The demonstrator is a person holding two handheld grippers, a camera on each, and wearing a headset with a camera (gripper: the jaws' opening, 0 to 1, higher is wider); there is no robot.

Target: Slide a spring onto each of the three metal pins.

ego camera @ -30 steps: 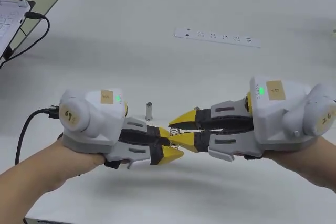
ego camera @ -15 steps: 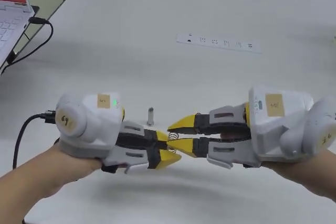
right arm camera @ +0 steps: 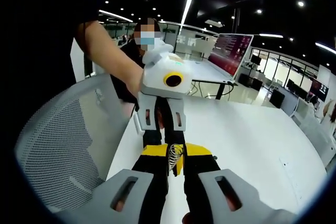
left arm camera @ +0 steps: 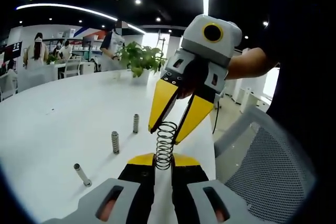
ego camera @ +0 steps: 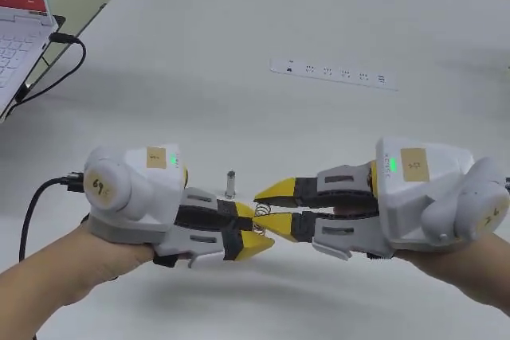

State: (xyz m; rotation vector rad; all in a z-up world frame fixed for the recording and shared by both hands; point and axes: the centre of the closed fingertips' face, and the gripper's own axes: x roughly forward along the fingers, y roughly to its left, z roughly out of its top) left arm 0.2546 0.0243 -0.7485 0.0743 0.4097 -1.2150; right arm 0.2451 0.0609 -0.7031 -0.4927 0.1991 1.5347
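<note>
We find left tool (left arm camera: 163, 160) pinching the spring (left arm camera: 165, 144), right tool (left arm camera: 165, 134) spread around it; pin (ego camera: 230, 184) upright just beyond, leftward.

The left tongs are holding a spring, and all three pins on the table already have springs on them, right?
Not quite. The left tongs do hold a spring, but not all three pins have springs on them. The left gripper view shows the nearest pin standing bare on the table.
</note>
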